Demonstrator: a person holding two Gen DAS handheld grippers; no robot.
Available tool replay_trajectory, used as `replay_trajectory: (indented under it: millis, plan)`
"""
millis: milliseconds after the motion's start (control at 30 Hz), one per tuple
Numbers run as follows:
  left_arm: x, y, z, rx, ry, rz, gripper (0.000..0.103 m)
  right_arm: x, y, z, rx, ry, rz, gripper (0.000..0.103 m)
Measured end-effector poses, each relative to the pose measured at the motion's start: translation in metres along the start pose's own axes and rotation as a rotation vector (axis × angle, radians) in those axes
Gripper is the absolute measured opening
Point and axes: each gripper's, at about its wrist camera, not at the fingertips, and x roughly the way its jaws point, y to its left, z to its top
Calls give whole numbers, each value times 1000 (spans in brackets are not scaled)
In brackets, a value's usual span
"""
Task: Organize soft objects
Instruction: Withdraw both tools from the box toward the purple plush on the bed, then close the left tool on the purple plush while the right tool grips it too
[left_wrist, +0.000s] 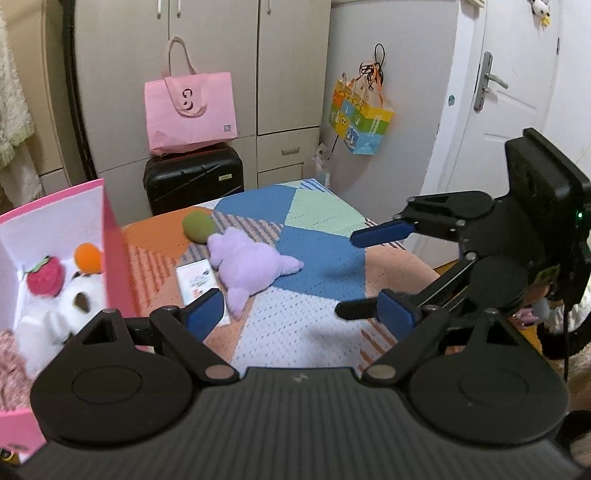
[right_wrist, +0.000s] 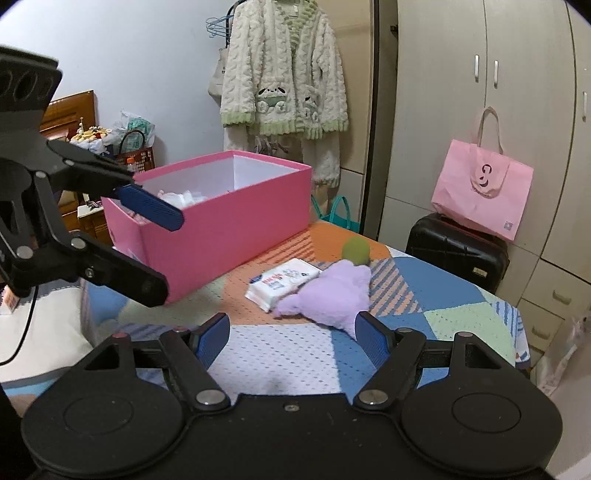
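On the bed's patchwork blanket (left_wrist: 317, 254) lies one purple plush toy (left_wrist: 251, 264), flat, its long axis running from the green ball (left_wrist: 198, 228) near the far edge toward the near right; in the right wrist view the toy (right_wrist: 332, 293) has one limb pointing toward the right tool. One green ball (right_wrist: 355, 250) touches the toy's far end. One white tissue pack (right_wrist: 282, 282) lies just beside the toy on its left, with blue and red print too small to read.

One pink box (right_wrist: 221, 225) stands open on the bed's left side. Inside the box (left_wrist: 114, 258) are one red strawberry plush (left_wrist: 44, 276), one orange ball (left_wrist: 88, 257) and one white plush (left_wrist: 74, 302).

Left tool (left_wrist: 295, 314): fingers apart, holding nothing, above the blanket. Right tool (right_wrist: 291, 332): fingers apart, holding nothing, near the toy.

One pink tote bag (left_wrist: 190, 110), marked with a dark smiling-face logo, rests on one black suitcase (left_wrist: 194, 181).
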Motion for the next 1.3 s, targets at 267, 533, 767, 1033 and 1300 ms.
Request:
replay_trajectory:
  millis: [267, 533, 767, 1033, 1300]
  plan:
    - [59, 6, 2, -39, 47, -4, 88, 48, -32, -7, -46, 72, 50, 81]
    - [104, 25, 7, -123, 43, 57, 85, 92, -44, -5, -178, 166, 112, 81]
    - [131, 39, 9, -169, 36, 88, 75, 111, -57, 1, -179, 139, 125, 81]
    - [146, 49, 8, -262, 77, 97, 70, 131, -72, -2, -100, 128, 150, 81]
    - [155, 57, 4, -369, 96, 48, 67, 131, -68, -5, -70, 106, 132, 69]
